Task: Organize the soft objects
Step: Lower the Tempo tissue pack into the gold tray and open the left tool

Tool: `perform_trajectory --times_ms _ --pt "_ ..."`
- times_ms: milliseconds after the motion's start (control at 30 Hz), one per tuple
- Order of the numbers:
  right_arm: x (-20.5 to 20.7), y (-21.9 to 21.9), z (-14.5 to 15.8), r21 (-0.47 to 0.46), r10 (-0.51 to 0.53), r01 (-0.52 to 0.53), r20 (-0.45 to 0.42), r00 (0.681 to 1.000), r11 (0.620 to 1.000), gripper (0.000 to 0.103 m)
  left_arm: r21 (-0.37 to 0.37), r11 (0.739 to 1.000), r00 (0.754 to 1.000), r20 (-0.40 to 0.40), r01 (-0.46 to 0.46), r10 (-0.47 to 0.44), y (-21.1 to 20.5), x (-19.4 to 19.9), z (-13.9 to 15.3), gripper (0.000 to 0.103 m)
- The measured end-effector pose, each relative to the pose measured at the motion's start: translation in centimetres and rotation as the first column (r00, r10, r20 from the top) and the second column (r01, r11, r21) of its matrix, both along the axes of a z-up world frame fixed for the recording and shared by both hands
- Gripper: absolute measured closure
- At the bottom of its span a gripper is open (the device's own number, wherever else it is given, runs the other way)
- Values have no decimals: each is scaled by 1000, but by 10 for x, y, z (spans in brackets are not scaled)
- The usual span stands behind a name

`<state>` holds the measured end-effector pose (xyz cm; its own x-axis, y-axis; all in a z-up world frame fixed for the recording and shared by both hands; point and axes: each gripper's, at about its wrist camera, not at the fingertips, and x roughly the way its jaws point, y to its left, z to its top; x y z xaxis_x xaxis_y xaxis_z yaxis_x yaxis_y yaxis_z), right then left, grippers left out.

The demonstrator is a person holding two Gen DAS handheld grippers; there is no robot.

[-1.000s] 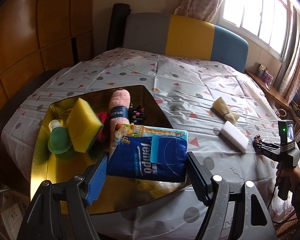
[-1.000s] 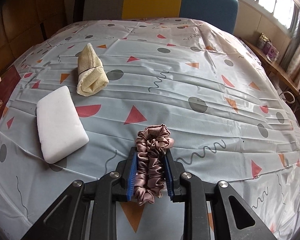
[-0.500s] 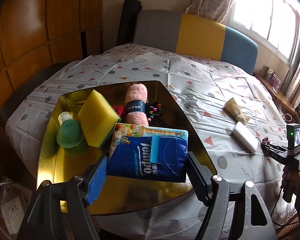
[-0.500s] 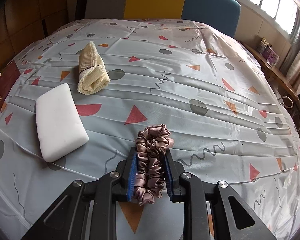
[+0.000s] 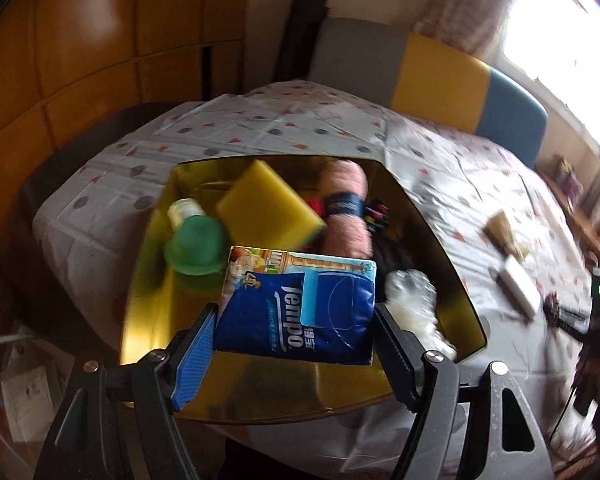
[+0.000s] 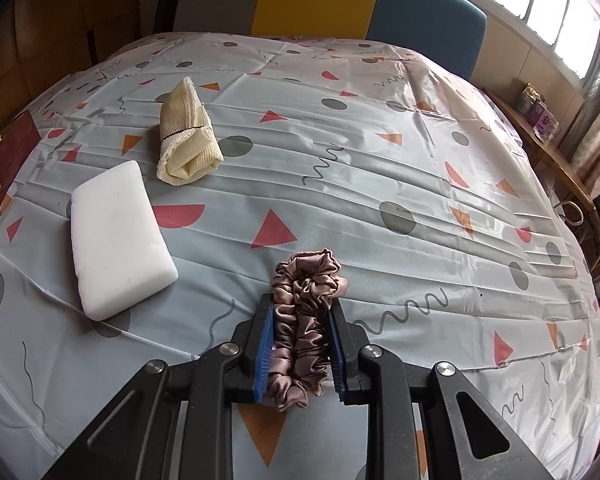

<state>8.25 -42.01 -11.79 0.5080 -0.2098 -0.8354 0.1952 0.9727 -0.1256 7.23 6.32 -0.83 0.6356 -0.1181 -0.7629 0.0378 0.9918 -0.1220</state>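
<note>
1. While our left gripper (image 5: 296, 344) holds the blue Tempo tissue pack (image 5: 300, 312) between its two pads, the jaws are about as wide as the pack and press on both its sides.
2. We see the pack held above the near part of the gold tray (image 5: 440, 240), which lies on the patterned tablecloth (image 5: 260, 120).
3. Inside the tray, beyond the pack, lie a yellow sponge (image 5: 264, 200), a green cap (image 5: 196, 248), a rolled pink towel (image 5: 346, 204) with a dark band, and a crumpled clear plastic piece (image 5: 412, 292) on the right.
4. Our right gripper (image 6: 300, 344) is nearly closed and squeezes a pink-brown satin scrunchie (image 6: 304, 312) between its blue pads.
5. We hold the scrunchie low over the tablecloth (image 6: 380, 160); whether it touches the cloth we cannot tell.
6. To the left of it lies a white foam block (image 6: 116, 236), and just behind this block a rolled cream cloth (image 6: 184, 140), both apart from the scrunchie.
</note>
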Motion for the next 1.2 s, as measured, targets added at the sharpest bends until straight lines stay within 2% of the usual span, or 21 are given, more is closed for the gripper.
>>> perform_trajectory --times_ms 167,367,633,867,1033,1200 --pt "0 0 0 -6 0 0 -4 1000 1000 78 -30 994 994 -18 -106 105 40 10 0 28" --pt "1 1 0 -10 -1 1 -7 1000 1000 78 -84 986 985 -116 -142 131 56 24 -24 28" --pt "1 0 0 -11 -1 1 -8 1000 1000 78 42 995 985 -143 -96 101 37 35 -44 28" --pt "1 1 0 -16 -4 4 -9 1000 1000 78 144 988 983 -162 -62 85 28 60 -61 27" --pt "2 1 0 -17 -6 6 -10 1000 1000 77 145 987 983 -160 -65 88 26 75 -60 29" --pt "2 0 0 -15 -6 6 -11 1000 1000 76 129 987 982 -153 -93 113 31 72 -55 29"
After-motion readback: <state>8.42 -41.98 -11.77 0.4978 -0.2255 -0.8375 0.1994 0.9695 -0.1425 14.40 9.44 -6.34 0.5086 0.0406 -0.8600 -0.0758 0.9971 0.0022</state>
